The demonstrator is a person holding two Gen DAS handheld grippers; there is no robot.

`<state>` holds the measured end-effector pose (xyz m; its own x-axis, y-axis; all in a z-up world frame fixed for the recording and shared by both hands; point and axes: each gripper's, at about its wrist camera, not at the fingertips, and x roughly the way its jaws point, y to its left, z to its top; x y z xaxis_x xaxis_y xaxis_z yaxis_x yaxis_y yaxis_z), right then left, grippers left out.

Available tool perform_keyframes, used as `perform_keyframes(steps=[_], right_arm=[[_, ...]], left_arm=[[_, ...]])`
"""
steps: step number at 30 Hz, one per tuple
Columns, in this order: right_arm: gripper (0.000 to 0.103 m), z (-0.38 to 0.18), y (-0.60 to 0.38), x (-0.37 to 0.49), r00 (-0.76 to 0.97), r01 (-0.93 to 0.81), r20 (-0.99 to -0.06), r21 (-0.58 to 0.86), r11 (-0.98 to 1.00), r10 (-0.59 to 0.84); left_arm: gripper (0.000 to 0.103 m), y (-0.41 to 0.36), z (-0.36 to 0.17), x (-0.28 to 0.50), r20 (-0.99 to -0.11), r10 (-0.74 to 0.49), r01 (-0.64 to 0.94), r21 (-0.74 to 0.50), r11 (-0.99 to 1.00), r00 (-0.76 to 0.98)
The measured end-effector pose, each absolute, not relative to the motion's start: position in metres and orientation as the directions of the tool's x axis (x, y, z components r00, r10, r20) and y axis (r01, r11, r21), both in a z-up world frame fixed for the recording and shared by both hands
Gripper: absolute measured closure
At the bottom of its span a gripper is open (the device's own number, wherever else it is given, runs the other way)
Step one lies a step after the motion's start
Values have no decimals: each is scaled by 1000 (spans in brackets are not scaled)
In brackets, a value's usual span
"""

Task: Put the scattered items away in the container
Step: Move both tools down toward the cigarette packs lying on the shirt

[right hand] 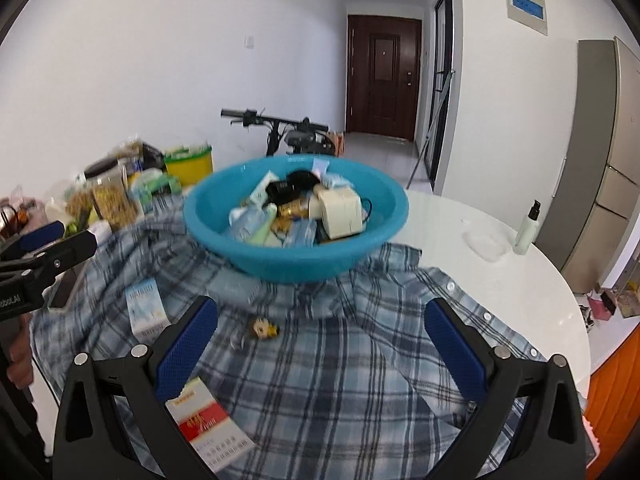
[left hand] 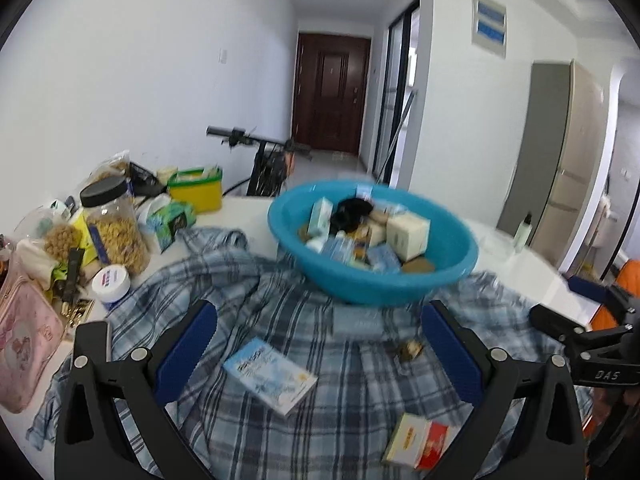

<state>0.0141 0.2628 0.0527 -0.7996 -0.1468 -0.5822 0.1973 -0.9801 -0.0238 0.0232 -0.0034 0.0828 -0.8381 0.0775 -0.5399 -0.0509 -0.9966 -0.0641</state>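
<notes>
Both your left tool point(left hand: 318, 354) and right tool point(right hand: 320, 354) gape empty above the plaid shirt point(right hand: 340, 360); the blue basin point(right hand: 296, 216) sits at twelve o'clock.

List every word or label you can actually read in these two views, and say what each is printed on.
"DAS": right gripper body, left wrist view.
Letters ending "AI": left gripper body, right wrist view, partly cut off.
Blue box, red and white box, items in basin: print too blurred.

Blue basin point(left hand: 460, 268) of boxes, plaid shirt point(left hand: 280, 320) — left claw point(left hand: 320, 356) open
</notes>
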Motion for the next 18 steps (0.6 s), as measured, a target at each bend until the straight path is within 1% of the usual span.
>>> perform_keyframes(steps=[3,11,18], right_arm=[[0,42,263,15,-764,214,-625,-13,-977,-159],[0,10,260,14,-672,234,-715,45,-971,-194],[0,-11,256,16,-608,248,-768,61,-967,-204]], left_arm=[[0,1,69,20,-591,58,-50,-29,-998,-804],[0,8,38,17,-688,38,-57,4,-998,-725],[0,6,11,16,-761,59,-62,-24,-998,-646]])
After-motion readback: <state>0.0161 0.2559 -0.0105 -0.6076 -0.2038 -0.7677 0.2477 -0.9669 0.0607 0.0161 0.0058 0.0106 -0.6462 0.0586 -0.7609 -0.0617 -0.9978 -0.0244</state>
